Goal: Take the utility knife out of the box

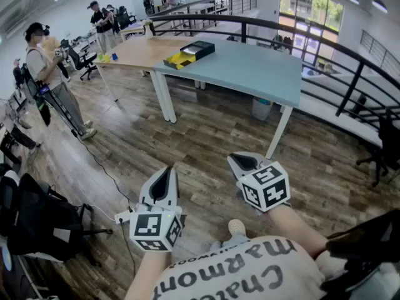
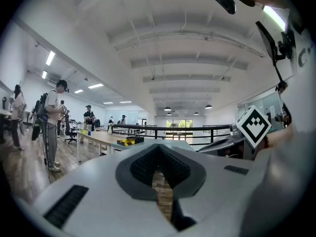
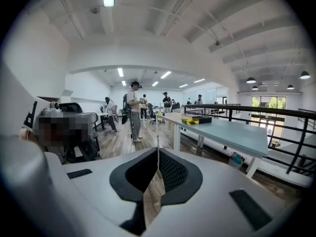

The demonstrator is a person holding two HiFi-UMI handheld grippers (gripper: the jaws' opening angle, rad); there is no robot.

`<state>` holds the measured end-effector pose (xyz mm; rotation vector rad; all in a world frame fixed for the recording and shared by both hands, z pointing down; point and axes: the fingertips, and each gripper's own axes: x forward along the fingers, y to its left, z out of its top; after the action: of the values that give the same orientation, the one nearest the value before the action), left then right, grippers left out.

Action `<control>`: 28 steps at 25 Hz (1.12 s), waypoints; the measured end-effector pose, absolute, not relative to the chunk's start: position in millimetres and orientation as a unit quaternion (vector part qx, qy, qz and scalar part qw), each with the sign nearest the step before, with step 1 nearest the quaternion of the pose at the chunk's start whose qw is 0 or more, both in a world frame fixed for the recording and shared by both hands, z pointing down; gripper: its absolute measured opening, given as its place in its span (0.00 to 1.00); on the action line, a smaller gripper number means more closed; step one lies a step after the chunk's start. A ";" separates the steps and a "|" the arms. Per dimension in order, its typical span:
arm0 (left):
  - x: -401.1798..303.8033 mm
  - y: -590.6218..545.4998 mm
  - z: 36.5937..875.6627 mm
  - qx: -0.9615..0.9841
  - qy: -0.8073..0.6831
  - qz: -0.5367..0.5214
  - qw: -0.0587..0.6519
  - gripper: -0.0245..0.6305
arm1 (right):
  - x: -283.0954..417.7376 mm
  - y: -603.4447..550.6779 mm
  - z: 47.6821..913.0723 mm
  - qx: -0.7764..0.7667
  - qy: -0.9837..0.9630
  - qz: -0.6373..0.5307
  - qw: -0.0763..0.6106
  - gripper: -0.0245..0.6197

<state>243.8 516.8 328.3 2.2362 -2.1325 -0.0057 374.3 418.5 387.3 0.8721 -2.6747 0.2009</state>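
A black and yellow box [image 1: 189, 53] lies at the far end of a pale blue table [image 1: 250, 74], several steps ahead of me. It also shows small in the left gripper view as the box [image 2: 129, 141] and in the right gripper view as the box [image 3: 200, 120]. No utility knife is visible. My left gripper [image 1: 167, 169] and right gripper [image 1: 240, 159] are held over the wooden floor, well short of the table. Both point toward it. The left gripper [image 2: 158, 149] is shut and empty, its jaws meeting at the tips. The right gripper [image 3: 158, 154] is shut and empty too.
A wooden table [image 1: 140, 50] adjoins the blue one. People stand at the left [image 1: 47, 74] and further back. A black railing [image 1: 350, 61] curves behind the table. A bin [image 1: 262, 108] sits under it. Black chairs [image 1: 37, 224] stand at my left, an office chair [image 1: 384, 145] at right.
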 end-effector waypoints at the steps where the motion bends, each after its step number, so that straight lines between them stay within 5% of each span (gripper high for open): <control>1: 242.5 517.3 328.0 0.723 -0.691 -0.002 0.026 0.04 | 373.1 419.0 387.3 0.305 -0.936 0.070 0.160 0.10; 13: 221.6 483.1 342.1 0.717 -0.696 -0.005 0.040 0.04 | 363.2 379.7 394.1 0.308 -0.936 0.094 0.142 0.10; 28: 178.6 310.4 333.1 0.715 -0.698 -0.027 0.028 0.04 | 298.6 207.7 378.2 0.260 -0.953 0.067 0.136 0.10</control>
<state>178.6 310.4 333.1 2.2062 -2.1562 -0.0835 298.6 207.7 378.2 0.7540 -2.7605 0.1933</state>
